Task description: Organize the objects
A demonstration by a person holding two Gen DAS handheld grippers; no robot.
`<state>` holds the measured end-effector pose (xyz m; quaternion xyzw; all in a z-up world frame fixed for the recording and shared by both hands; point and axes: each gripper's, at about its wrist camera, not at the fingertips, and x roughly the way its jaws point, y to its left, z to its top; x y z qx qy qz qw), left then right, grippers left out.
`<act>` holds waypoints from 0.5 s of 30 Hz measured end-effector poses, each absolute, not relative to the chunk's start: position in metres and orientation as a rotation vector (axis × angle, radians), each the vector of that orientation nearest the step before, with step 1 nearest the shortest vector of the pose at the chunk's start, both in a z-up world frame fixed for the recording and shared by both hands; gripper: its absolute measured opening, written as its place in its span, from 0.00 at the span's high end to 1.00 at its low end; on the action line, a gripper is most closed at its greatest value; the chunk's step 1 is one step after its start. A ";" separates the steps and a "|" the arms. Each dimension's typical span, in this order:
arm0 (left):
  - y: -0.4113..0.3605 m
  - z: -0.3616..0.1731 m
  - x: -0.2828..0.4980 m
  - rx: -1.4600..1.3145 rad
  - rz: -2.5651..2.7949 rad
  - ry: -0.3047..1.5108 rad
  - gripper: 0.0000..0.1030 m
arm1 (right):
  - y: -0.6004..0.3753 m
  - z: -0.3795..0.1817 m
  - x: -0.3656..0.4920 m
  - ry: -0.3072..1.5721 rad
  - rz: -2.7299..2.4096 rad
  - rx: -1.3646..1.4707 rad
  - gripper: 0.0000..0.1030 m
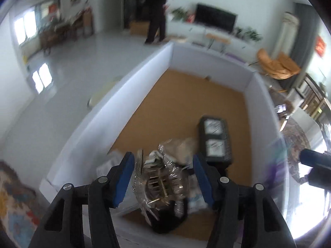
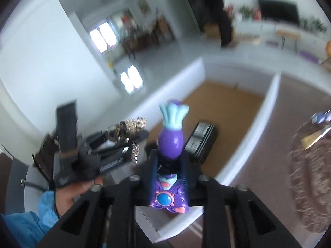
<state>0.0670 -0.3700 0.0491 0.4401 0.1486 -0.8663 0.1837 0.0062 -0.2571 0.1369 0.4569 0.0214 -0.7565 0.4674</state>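
My left gripper (image 1: pixel 163 161) hangs over a white-walled box (image 1: pixel 128 95) with a brown floor. Between its blue pads (image 1: pixel 124 171) sits a clear glass ornament (image 1: pixel 159 188) with gold parts. The left pad is against it and a gap shows at the right pad. My right gripper (image 2: pixel 169 161) has a purple toy (image 2: pixel 170 142) with a teal fin lying between its fingers, and small gaps show beside the toy's thin dark middle. In the right wrist view the left gripper (image 2: pixel 115 144) is close on the left with the glittery ornament (image 2: pixel 136 124) at its tip.
A black case (image 1: pixel 215 138) with white labels and clear plastic packets (image 1: pixel 182 144) lie inside the box. A person in dark clothes (image 1: pixel 157 10) stands far behind. A patterned rug (image 2: pixel 310 175) lies to the right. A blue-sleeved hand (image 2: pixel 68 196) holds the left gripper.
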 end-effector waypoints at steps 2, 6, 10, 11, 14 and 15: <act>-0.376 0.040 0.071 1.283 -2.412 0.518 0.43 | -0.251 0.132 0.005 0.009 -1.888 1.101 0.38; -0.345 0.053 0.075 1.234 -2.468 0.443 0.41 | -0.190 0.141 0.003 -0.073 -2.040 0.964 0.18; -0.273 0.085 0.068 1.202 -2.725 0.408 0.38 | -0.092 0.122 -0.007 -0.097 -2.326 0.898 0.00; -0.249 0.093 0.065 1.199 -2.811 0.406 0.29 | -0.066 0.104 -0.016 -0.092 -2.393 0.958 0.00; -0.178 0.110 0.061 1.196 -3.015 0.353 0.06 | 0.000 0.048 -0.039 -0.005 -2.583 1.190 0.00; -0.153 0.110 0.058 1.204 -3.069 0.327 0.02 | 0.019 0.034 -0.043 0.010 -2.625 1.253 0.00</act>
